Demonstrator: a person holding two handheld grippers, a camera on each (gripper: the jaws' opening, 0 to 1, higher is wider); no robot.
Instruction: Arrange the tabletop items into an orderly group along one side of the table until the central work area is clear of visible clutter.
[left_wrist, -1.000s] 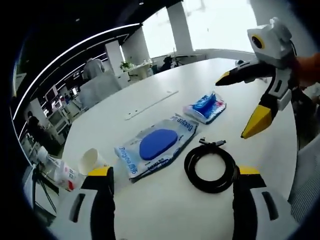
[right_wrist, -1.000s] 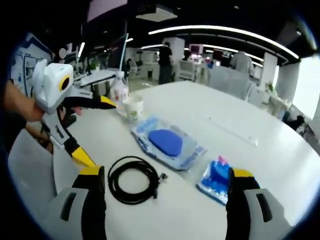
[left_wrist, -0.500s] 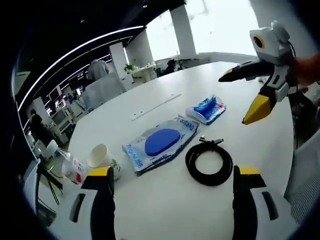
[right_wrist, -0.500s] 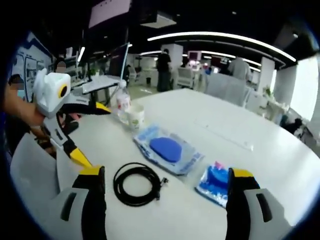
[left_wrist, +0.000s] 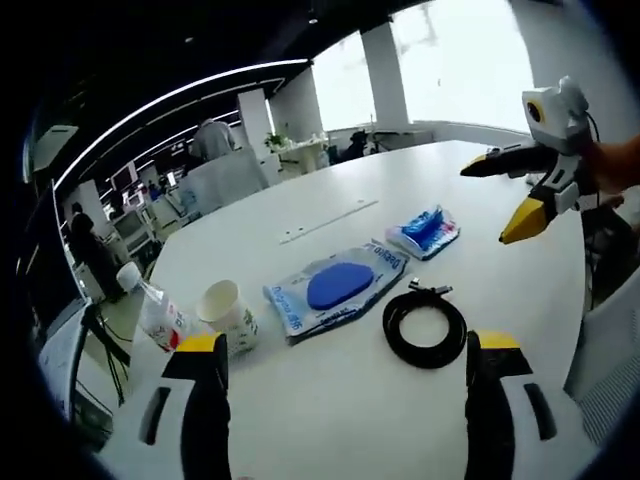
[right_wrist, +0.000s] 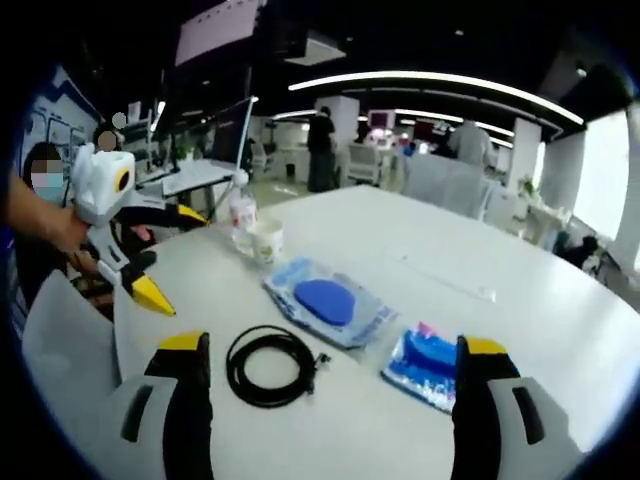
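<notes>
Left tool (left_wrist: 345, 345) jaws spread wide, empty, above white round table (left_wrist: 330, 420); right tool (right_wrist: 330, 345) likewise agape, holding nothing; coiled black cable (left_wrist: 425, 328) nearest, between left tool's jaws; blue wet-wipe pack (left_wrist: 337, 289) just beyond cable; smaller blue packet (left_wrist: 425, 231) farther right, apart from pack; paper cup (left_wrist: 227, 314) beside plastic bottle (left_wrist: 160, 318) near table's left edge; all items lie mid-table, ungrouped
</notes>
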